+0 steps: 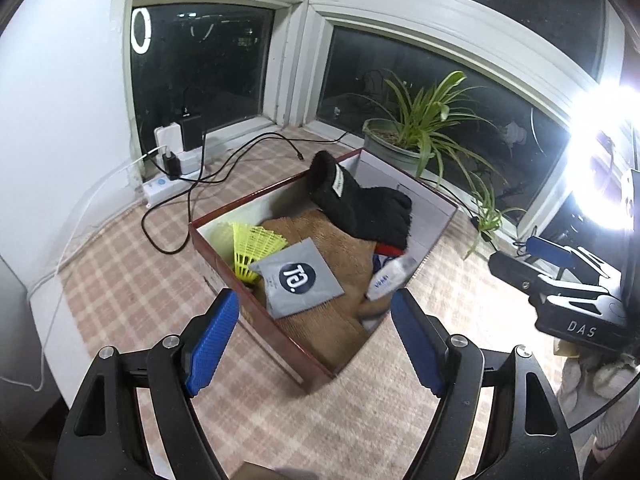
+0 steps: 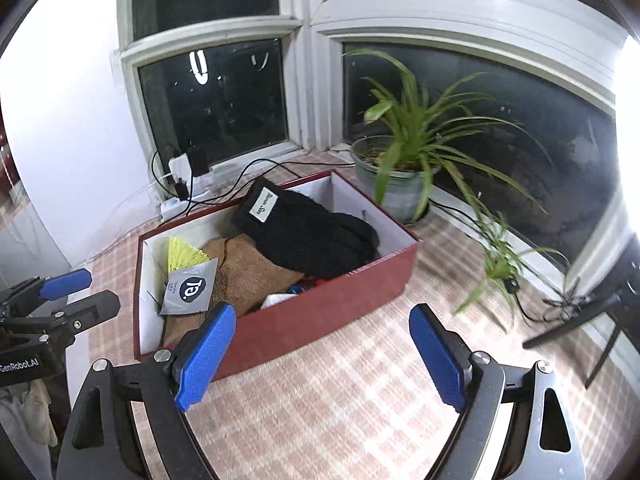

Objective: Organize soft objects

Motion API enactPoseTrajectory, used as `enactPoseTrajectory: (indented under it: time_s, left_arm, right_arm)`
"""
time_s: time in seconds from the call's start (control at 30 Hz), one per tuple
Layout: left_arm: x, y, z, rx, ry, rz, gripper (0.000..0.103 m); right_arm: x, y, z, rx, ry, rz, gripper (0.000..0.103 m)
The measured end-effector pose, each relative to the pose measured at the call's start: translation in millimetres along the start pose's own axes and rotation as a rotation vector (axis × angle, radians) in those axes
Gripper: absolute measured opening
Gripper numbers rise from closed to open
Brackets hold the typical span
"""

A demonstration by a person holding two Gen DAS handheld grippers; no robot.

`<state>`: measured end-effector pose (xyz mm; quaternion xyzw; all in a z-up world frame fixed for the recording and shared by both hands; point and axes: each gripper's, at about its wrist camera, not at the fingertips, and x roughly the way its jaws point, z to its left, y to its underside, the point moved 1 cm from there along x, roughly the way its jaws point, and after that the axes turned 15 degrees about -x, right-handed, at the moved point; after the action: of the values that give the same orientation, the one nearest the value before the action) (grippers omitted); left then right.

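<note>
A dark red cardboard box [image 1: 256, 316] [image 2: 320, 312] stands on the checked cloth. Inside it lie a black knitted glove [image 1: 360, 204] [image 2: 308, 232], a tan knitted piece [image 1: 344, 252] [image 2: 252, 272], a grey packet with a dark round logo [image 1: 298, 276] [image 2: 188, 288], a yellow shuttlecock [image 1: 252, 248] [image 2: 182, 254] and a white tube [image 1: 390, 276]. My left gripper [image 1: 314, 336] hovers open over the box's near corner, holding nothing. My right gripper [image 2: 322, 354] stands open in front of the box's long side, also holding nothing. Each gripper appears at the edge of the other's view.
A potted spider plant [image 1: 412, 136] [image 2: 404, 160] stands behind the box by the window, with an offshoot [image 2: 496, 264] trailing right. A power strip with plugs and black cables [image 1: 176, 164] [image 2: 184, 184] lies at the back left. A bright ring light [image 1: 600, 160] glares at right.
</note>
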<state>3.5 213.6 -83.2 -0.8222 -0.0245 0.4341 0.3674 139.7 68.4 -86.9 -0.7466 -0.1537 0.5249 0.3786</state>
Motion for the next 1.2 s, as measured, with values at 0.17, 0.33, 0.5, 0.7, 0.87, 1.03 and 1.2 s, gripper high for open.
enactPoseTrajectory:
  time_s: [0.17, 0.33, 0.5, 0.7, 0.87, 1.03, 1.2]
  left_arm:
    - [-19, 7, -10, 0.027, -0.002, -0.008, 0.078]
    - [-42, 17, -23, 0.05, 0.012, -0.019, 0.082]
    - [-62, 31, -33, 0.078, 0.03, -0.027, 0.082]
    - [-77, 46, -40, 0.087, 0.048, -0.014, 0.082]
    - [-85, 56, -41, 0.099, 0.051, -0.005, 0.083]
    - [-91, 61, -42, 0.103, 0.052, -0.005, 0.083]
    - [-95, 60, -41, 0.095, 0.052, -0.014, 0.082]
  right_arm:
    - [-30, 16, -5, 0.032, 0.022, -0.015, 0.087]
    - [-64, 37, -2, 0.039, 0.065, -0.034, 0.09]
    - [-97, 60, 4, 0.063, 0.096, -0.046, 0.091]
    - [-125, 82, 11, 0.102, 0.133, -0.065, 0.093]
    - [-134, 89, 16, 0.118, 0.13, -0.071, 0.093]
    - [-138, 92, 18, 0.125, 0.124, -0.077, 0.093]
    - [-138, 92, 18, 0.126, 0.124, -0.079, 0.093]
